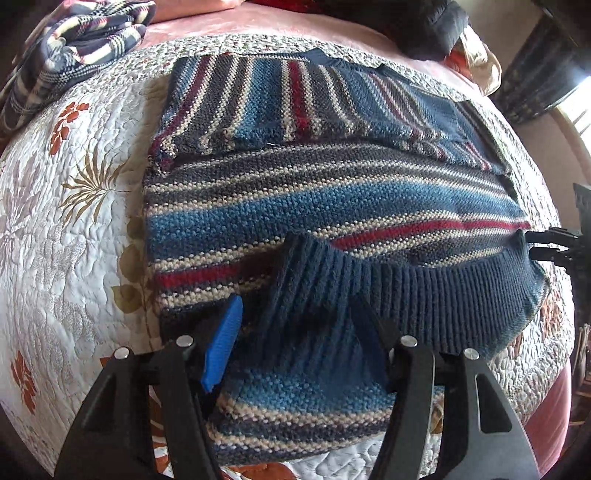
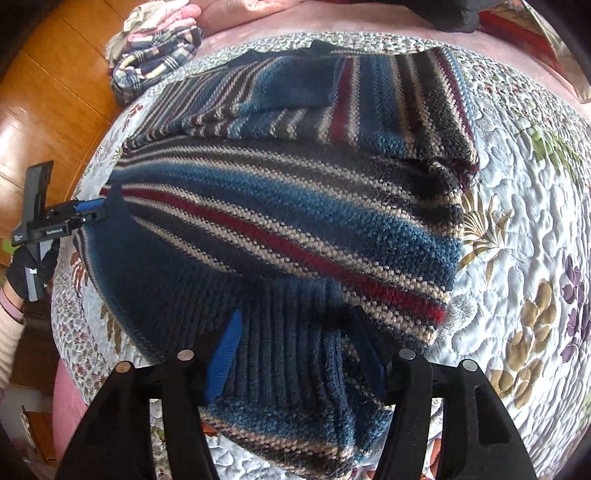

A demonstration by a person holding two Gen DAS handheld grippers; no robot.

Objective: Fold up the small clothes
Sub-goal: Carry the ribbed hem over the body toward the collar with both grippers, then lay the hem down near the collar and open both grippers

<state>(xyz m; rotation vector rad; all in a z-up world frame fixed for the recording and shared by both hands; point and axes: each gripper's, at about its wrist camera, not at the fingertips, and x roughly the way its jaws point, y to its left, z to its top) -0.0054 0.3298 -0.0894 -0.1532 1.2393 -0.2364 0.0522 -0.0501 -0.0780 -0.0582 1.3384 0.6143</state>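
A striped knit sweater (image 1: 314,199) in blue, grey, cream and red lies flat on the bed, with its sleeves folded across the far part (image 1: 277,103). Its dark blue ribbed hem (image 1: 443,295) is lifted off the quilt and curls over the body. My left gripper (image 1: 295,321) is shut on the left part of that hem, with bunched fabric between its fingers. At the right edge of the left wrist view, my right gripper (image 1: 532,243) pinches the hem's other corner. In the right wrist view the sweater (image 2: 295,206) fills the middle, the right gripper (image 2: 295,325) grips the hem, and the left gripper (image 2: 92,212) holds the far corner.
A white floral quilt (image 1: 74,221) covers the bed over a pink blanket. A crumpled plaid garment (image 1: 74,44) lies at the far left corner. Dark clothing (image 1: 424,26) sits at the back. Wooden floor (image 2: 48,92) lies beyond the bed's edge. A gloved hand (image 2: 33,273) holds the left gripper.
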